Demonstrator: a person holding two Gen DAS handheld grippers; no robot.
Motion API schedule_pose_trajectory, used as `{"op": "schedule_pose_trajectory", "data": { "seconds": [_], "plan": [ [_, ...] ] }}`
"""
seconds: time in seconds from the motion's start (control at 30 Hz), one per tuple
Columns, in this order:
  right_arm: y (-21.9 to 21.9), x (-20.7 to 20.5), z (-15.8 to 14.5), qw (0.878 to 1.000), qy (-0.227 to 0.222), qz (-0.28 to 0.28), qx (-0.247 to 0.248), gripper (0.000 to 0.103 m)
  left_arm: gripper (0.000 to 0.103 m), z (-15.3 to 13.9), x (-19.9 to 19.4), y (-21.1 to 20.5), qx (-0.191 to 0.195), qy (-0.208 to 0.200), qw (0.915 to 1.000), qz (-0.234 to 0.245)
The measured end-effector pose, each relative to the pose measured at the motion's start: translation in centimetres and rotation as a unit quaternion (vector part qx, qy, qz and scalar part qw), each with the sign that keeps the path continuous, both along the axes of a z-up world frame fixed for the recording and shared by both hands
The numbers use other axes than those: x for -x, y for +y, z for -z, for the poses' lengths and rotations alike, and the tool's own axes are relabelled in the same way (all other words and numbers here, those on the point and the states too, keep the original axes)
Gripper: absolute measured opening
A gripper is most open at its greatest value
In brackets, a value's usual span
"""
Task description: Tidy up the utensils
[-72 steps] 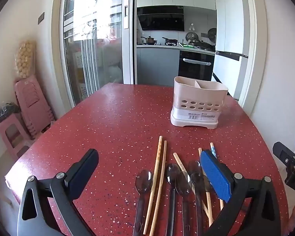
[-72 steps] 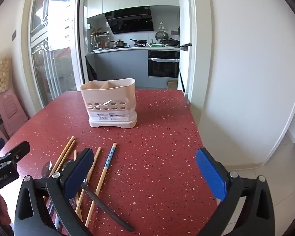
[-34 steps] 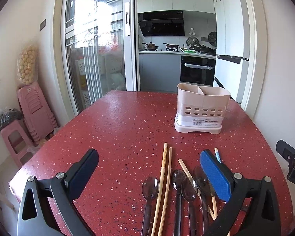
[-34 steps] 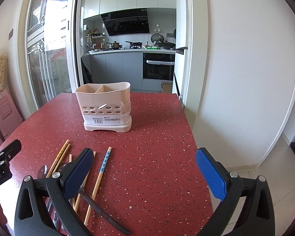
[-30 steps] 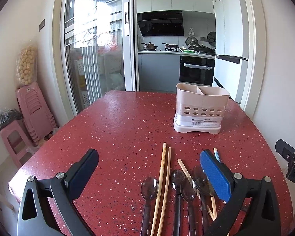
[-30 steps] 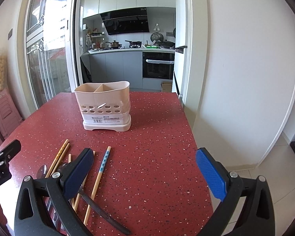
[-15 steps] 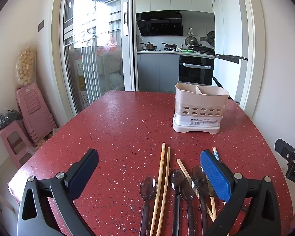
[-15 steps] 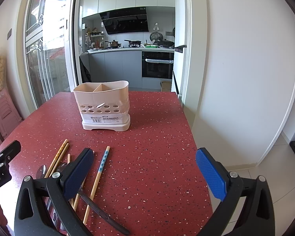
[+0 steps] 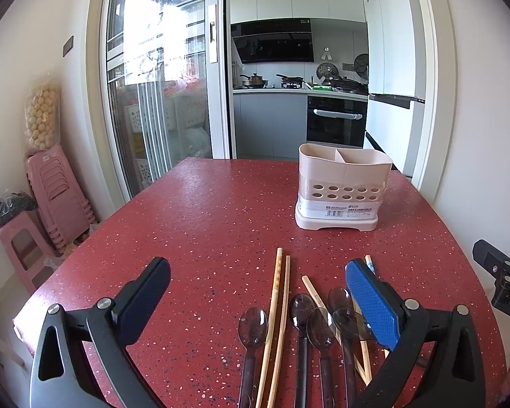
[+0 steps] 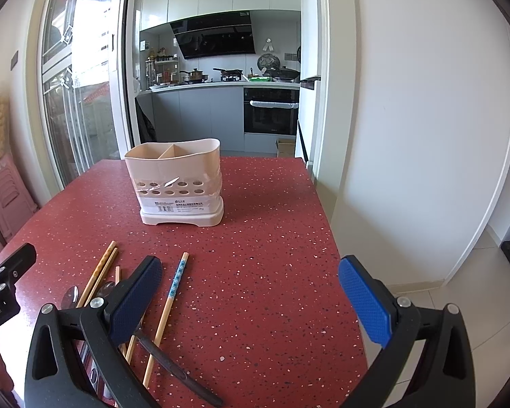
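Observation:
A beige two-compartment utensil holder point(image 9: 343, 188) point(image 10: 178, 183) stands upright on the red speckled table point(image 9: 204, 224) point(image 10: 272, 238). Several dark translucent spoons point(image 9: 301, 309) and wooden chopsticks point(image 9: 277, 292) lie side by side at the near edge. A blue-patterned chopstick point(image 10: 173, 287) and a dark handle point(image 10: 173, 365) lie closest to the right gripper. My left gripper point(image 9: 258, 292) hovers open above the spoons, holding nothing. My right gripper point(image 10: 250, 290) is open over bare table to the right of the utensils.
Pink stools point(image 9: 51, 197) are stacked by the left wall beside a glass sliding door point(image 9: 156, 102). A kitchen with an oven point(image 9: 336, 120) lies beyond the table. A white wall point(image 10: 425, 136) and the floor point(image 10: 476, 272) border the table's right edge.
Both wrist views have tilted up and pulled back slightly, so the holder sits a little lower in frame. The utensils have not moved and both grippers stay open.

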State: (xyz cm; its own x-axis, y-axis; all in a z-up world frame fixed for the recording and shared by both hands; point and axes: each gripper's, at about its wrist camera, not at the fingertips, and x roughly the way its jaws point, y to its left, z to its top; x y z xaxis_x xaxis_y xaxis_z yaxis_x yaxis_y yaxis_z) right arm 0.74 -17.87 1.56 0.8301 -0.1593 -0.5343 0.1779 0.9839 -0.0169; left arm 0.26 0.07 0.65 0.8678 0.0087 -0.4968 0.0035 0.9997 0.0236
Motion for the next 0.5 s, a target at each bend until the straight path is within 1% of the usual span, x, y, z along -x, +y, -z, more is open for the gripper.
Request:
{"op": "schedule_pose_trajectory", "data": {
  "seconds": [0.5],
  "plan": [
    [-0.02,0.01,-0.04,1.000,0.000,0.000,-0.001,0.103,0.103,0.03,-0.21,-0.27,0.000,0.000,1.0000,0.003]
  ]
}}
